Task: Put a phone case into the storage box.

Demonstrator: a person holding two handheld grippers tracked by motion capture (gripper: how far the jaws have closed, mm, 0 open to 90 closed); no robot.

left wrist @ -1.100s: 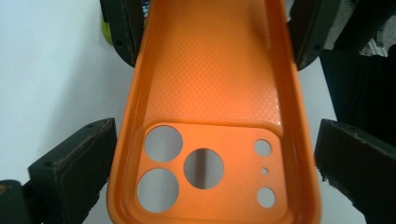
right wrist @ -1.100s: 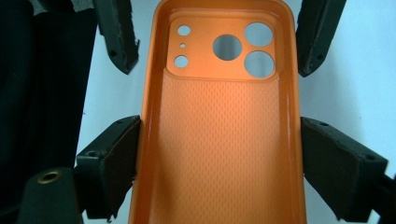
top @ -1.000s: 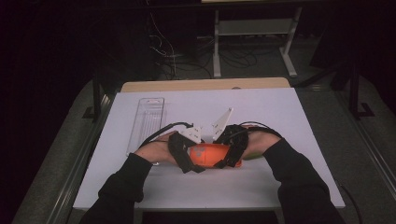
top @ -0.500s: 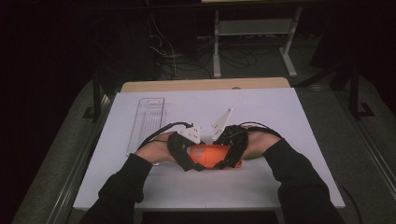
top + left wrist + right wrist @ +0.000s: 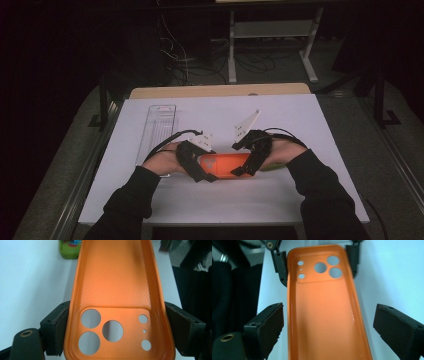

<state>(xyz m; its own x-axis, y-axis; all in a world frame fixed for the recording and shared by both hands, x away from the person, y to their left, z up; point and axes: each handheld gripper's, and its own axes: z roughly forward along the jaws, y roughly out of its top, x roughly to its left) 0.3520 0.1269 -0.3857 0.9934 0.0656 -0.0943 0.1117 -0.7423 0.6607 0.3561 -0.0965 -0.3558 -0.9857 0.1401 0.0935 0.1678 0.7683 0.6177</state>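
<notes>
An orange phone case [image 5: 227, 165] lies on the white desk [image 5: 300, 120], hollow side up, between the two tongs. The left tongs [image 5: 196, 167] are clamped on its camera end: in the left gripper view both black jaws press against the case [image 5: 116, 290] side walls beside the round lens holes. The right tongs [image 5: 248, 165] stand at the other end with their jaws apart; in the right gripper view the case [image 5: 324, 307] runs up between them, a clear gap of desk showing on the right side and a narrower one on the left. Farther up that view the left tongs [image 5: 317, 262] grip the case by its corner walls. A green thing [image 5: 70, 248] lies on the desk past the far end of the case in the left gripper view; in the high view it [image 5: 272, 166] peeks out under the right hand [image 5: 280, 152]. A clear tray [image 5: 157, 127] lies on the desk beyond the left hand [image 5: 167, 157], apart from the case.
</notes>
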